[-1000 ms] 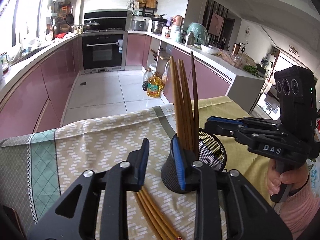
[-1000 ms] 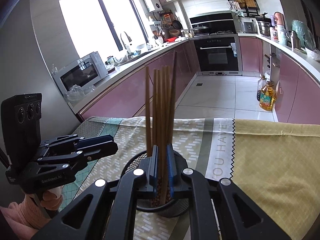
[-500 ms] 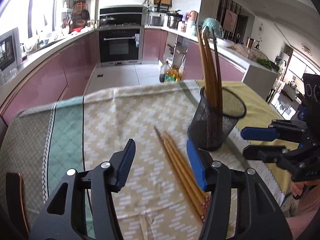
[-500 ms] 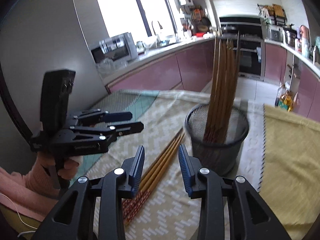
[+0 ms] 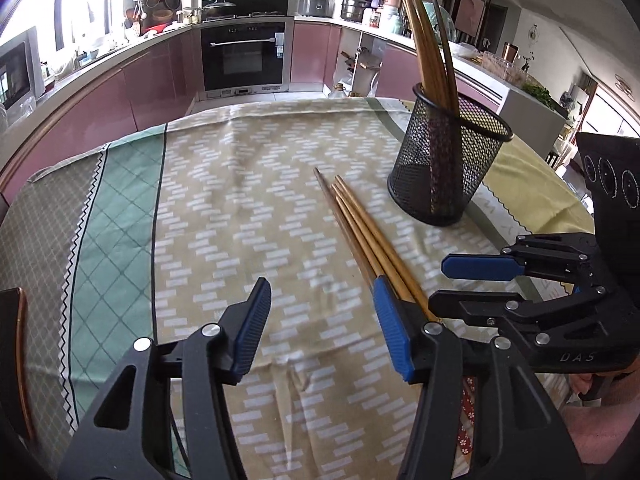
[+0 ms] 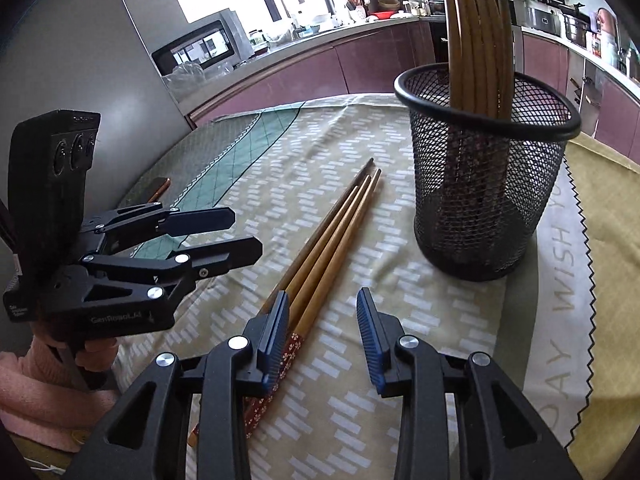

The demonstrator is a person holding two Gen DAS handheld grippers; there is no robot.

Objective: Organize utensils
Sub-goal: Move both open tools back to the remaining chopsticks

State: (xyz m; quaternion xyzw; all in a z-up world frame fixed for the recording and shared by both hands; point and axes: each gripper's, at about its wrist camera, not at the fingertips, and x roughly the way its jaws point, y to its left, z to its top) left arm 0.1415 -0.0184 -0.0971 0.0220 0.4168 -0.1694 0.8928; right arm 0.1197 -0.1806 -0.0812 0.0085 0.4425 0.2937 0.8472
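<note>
Your left tool [image 5: 322,312] has bare patterned cloth [image 5: 240,200] ahead, open room out to the worktop edge [image 5: 100,148]. Both tools gape with nothing held; their jaws just widened. The loose chopsticks [image 6: 332,236] lie between your tools, beside your right tool [image 6: 322,328]. The mesh holder [image 6: 484,200], upright with chopsticks inside, blocks the far right, near that bundle's tips

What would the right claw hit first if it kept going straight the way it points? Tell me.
Probably the tablecloth, just right of the loose chopsticks, which lie by its left finger. The right claw is open and angled down; the mesh cup sits right of that line. Depth is hard to judge.
</note>
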